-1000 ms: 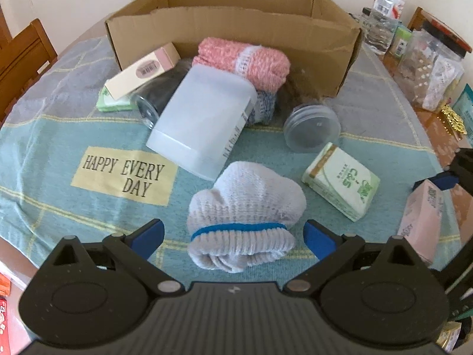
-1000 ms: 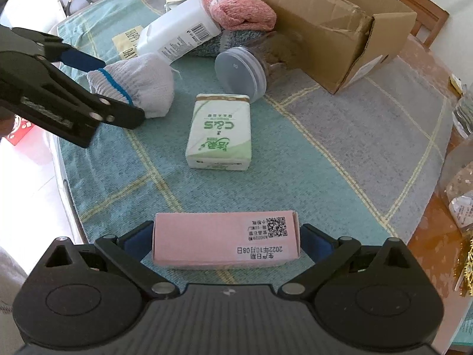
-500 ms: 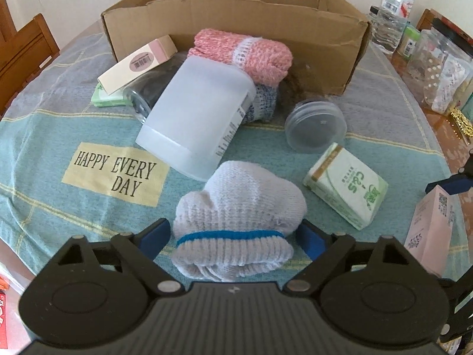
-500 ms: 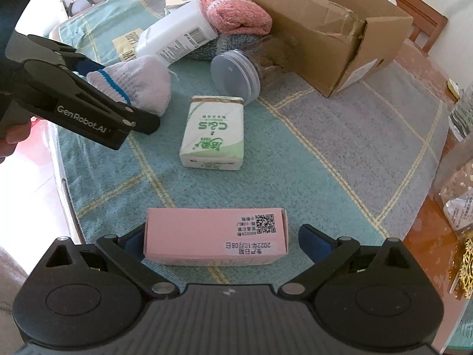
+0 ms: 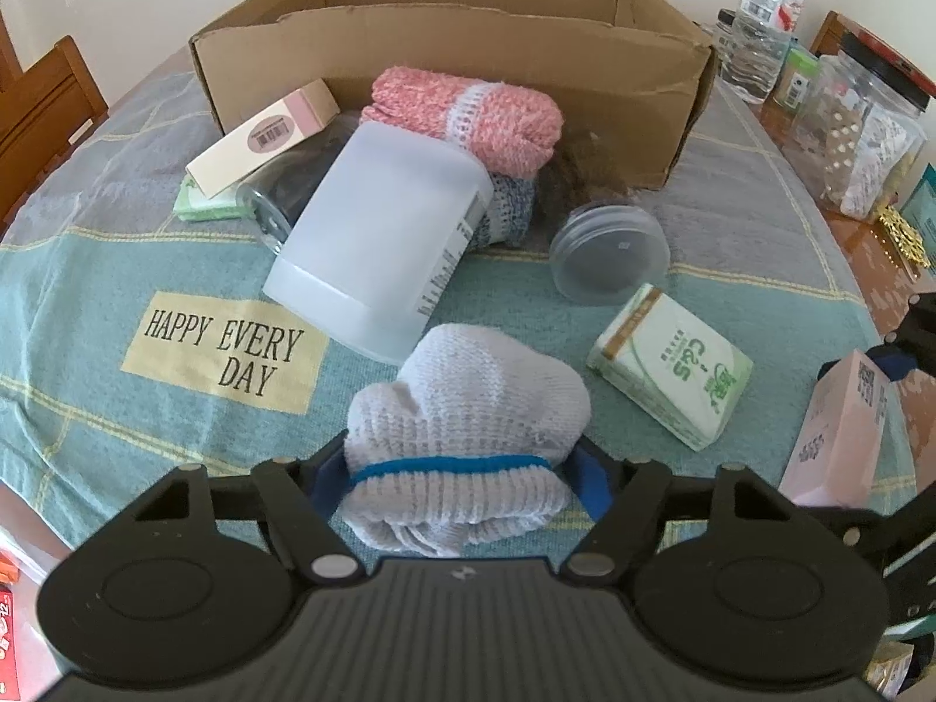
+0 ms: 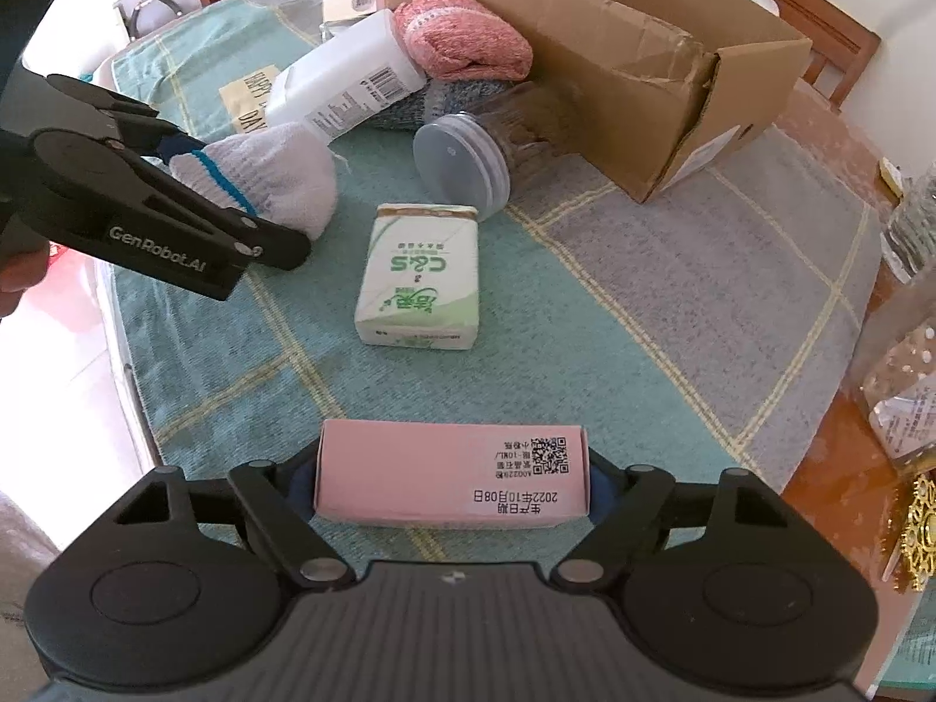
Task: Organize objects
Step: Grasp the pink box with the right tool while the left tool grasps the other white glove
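Your left gripper (image 5: 456, 471) clamps the white sock bundle (image 5: 468, 409) at lower centre; your right gripper (image 6: 453, 482) pinches the pink carton (image 6: 450, 471). The cardboard box (image 5: 444, 41) at top looks unfilled; most items remain on the table (image 6: 673, 292).

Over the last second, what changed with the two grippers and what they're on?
The left gripper closed from wide open onto the white sock bundle, now pinched at its blue-banded cuff. The right gripper closed in from open onto the ends of the pink box and now clamps it. The tissue pack, white bottle, clear jar and cardboard box kept their places.
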The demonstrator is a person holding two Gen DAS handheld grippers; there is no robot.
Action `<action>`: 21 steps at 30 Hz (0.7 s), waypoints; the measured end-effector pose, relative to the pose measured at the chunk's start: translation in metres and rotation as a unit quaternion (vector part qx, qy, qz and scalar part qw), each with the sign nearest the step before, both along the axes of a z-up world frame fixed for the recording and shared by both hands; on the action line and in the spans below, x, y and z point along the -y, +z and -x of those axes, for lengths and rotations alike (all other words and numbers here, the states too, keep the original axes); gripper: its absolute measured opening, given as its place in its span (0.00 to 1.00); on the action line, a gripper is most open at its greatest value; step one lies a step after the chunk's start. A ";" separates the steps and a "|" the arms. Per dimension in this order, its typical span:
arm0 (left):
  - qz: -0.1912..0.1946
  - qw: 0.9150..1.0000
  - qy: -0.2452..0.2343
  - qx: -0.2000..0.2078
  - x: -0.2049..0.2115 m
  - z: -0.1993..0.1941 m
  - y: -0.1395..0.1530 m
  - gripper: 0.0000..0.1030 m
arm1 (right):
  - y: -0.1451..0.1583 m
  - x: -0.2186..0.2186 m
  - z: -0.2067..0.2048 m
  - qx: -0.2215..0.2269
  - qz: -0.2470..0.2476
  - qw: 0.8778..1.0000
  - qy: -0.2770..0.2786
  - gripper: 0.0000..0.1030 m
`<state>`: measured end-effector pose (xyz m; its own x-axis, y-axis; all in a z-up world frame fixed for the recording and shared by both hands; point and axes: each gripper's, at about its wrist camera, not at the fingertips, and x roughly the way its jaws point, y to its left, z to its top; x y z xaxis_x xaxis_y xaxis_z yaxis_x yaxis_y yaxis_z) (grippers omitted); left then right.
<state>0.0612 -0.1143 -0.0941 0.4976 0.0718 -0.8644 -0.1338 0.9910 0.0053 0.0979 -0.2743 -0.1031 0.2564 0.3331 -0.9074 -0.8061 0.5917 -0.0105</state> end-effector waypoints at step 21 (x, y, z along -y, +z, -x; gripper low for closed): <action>0.021 0.996 -0.087 -0.018 -0.011 -0.017 0.071 0.68 | 0.061 0.000 -0.029 -0.013 -0.036 0.998 -0.043 0.82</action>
<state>0.0787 -0.1033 -0.0236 0.4685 -0.0487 -0.8821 0.0389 0.9986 -0.0345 0.1273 -0.2742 -0.0426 0.2631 0.3765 -0.8882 -0.7524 0.6564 0.0554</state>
